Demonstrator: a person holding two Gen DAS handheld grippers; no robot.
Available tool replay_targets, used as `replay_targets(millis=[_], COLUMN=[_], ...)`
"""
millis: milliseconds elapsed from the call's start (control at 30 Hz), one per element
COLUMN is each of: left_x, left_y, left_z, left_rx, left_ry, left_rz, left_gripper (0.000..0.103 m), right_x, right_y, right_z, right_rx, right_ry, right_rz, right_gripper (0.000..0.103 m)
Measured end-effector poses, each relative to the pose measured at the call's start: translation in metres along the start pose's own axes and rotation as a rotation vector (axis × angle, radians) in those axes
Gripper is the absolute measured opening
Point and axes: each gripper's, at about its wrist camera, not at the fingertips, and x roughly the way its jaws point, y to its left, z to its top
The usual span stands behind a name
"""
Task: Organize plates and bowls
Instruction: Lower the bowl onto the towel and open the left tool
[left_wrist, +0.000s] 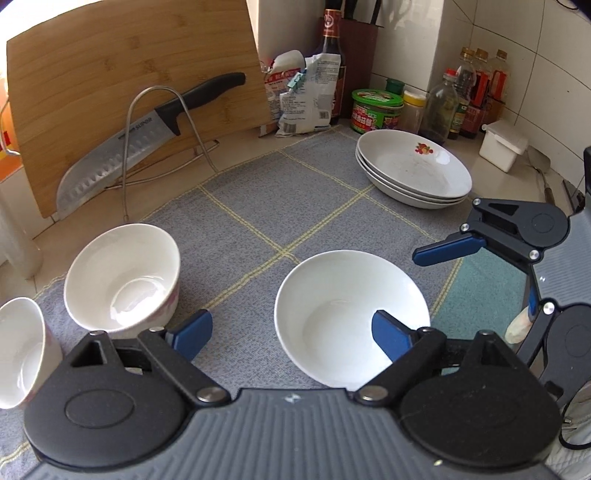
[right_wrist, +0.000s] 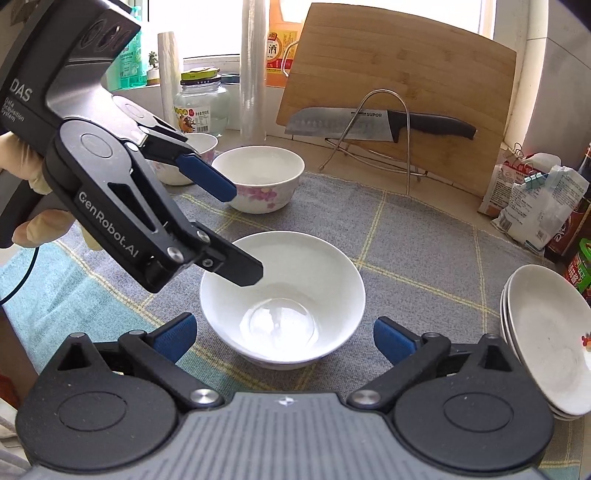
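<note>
Nearest us, our left gripper (left_wrist: 291, 334) has its jaws spread wide, pinching nothing; one blue pad (left_wrist: 391, 338) hangs over the rim of the plain white bowl (left_wrist: 343, 317), which sits upright on the grey checked cloth (left_wrist: 280, 206). Our right gripper (right_wrist: 282, 338) is spread just as wide around the near side of that same bowl, its pads apart from the wall. Left of it stand a flowered bowl (left_wrist: 122, 277) and another bowl (left_wrist: 18, 350) at the frame's edge — both empty and glossy. Farther right, a stack of shallow plates (left_wrist: 413, 170) carries a small red motif. At the back of the worktop, a knife (left_wrist: 147, 129) rests in a wire rack (left_wrist: 162, 140) against a bamboo cutting board (left_wrist: 129, 74) — beside it bags (left_wrist: 303, 96), jars and sauce bottles (left_wrist: 476, 92).
</note>
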Motion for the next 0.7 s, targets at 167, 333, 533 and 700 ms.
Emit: replay_targets(millis=[167,333,533,700], left_x=[-0.023,-0.039,-0.046,-0.042], left_y=[0.003,0.015,0.041,0.062], left_z=[-0.007,-0.012,-0.013,-0.004], left_rx=[-0.029,-0.095,-0.136,-0.106], left_ry=[-0.045,-0.085,-0.098,-0.086], left_rz=[0.057,0.081,0.123,0.163], left_gripper=[0.093,0.094,0.094,0.094], right_x=[0.001,-0.001,0.002,0.015], right_y=[0.008,0.015,0.018,0.022], right_z=[0.005,0.016,0.036,0.052], right_rx=[-0.026,-0.048,-0.064,-0.090], right_ry=[0.013,-0.009,-0.047,-0.067], right_rz=[-0.015,0.002,0.019,0.032], right_gripper=[0.103,0.103,0.103,0.103])
